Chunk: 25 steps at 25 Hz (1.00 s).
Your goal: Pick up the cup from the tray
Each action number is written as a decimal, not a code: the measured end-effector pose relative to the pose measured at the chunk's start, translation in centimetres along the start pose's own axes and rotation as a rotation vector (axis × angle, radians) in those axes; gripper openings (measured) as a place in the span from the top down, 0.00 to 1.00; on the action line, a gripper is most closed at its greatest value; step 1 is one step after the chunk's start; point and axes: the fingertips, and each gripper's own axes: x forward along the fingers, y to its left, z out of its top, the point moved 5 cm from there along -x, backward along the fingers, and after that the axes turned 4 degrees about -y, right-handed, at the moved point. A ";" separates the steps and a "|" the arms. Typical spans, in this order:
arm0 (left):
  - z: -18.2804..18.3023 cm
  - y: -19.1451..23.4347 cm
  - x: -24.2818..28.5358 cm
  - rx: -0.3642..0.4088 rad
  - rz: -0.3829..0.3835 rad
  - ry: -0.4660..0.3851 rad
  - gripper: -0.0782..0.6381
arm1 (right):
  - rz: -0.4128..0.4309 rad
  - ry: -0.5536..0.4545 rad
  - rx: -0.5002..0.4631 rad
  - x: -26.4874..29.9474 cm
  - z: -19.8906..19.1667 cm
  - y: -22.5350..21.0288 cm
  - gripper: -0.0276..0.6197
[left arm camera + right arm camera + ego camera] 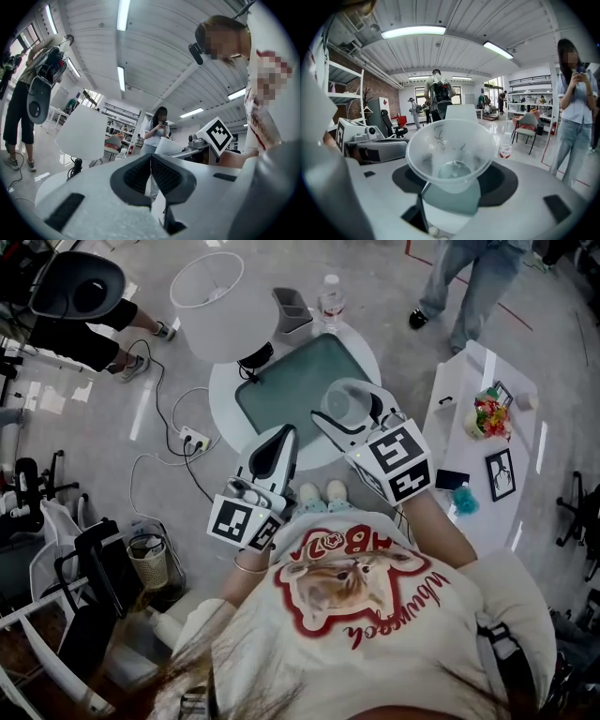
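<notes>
My right gripper (pixel 354 416) has its fingers (pixel 502 182) pinching the cup (pixel 337 401), one dark pad on each side of its wall. The cup is clear plastic. In the right gripper view its open mouth faces back at me and its base points away, so I look straight down into it. A few thin dark squiggles show on its inner wall, but I can't read them as letters. From the head view the cup sits over the near right part of the teal tray (pixel 281 395), which lies on the round white surface (pixel 225 399). I cannot tell whether the cup's base touches the tray.

My left gripper (pixel 284 433) has its fingers (pixel 140 174) pressed together with nothing between them. It hangs over the near edge of the surface, beside the right gripper and apart from the cup.

Each gripper's cube carries black-and-white square patterns, not words. The water bottle (pixel 331 298) at the far side of the surface wears a red label, and its print is too small to read. Beside it stands a lamp (pixel 217 296) with a plain white shade. My shirt (pixel 366 592) has red lettering around a cat picture, seen upside down from the head camera. I can't make the words out with any certainty.
</notes>
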 end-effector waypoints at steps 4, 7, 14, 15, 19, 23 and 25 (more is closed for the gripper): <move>0.0 -0.4 -0.2 0.007 0.019 -0.007 0.87 | 0.031 -0.012 -0.007 -0.2 0.2 0.4 0.49; -0.4 -1.0 -0.3 0.010 0.036 -0.014 0.87 | 0.057 -0.015 -0.009 -0.4 -0.2 0.6 0.49; -1.3 -2.3 -0.9 0.022 0.081 -0.038 0.87 | 0.097 -0.026 -0.033 -1.4 -1.0 0.6 0.49; -1.4 -2.4 -0.9 0.024 0.085 -0.041 0.87 | 0.099 -0.028 -0.035 -1.6 -1.1 0.6 0.49; -1.5 -3.1 -1.3 0.031 0.110 -0.046 0.87 | 0.112 -0.037 -0.028 -2.4 -1.4 0.6 0.49; -1.6 -3.8 -1.7 0.035 0.116 -0.042 0.87 | 0.116 -0.039 -0.039 -3.0 -1.7 0.9 0.49; -1.6 -4.1 -1.9 0.038 0.116 -0.044 0.87 | 0.117 -0.041 -0.041 -3.3 -1.8 1.2 0.49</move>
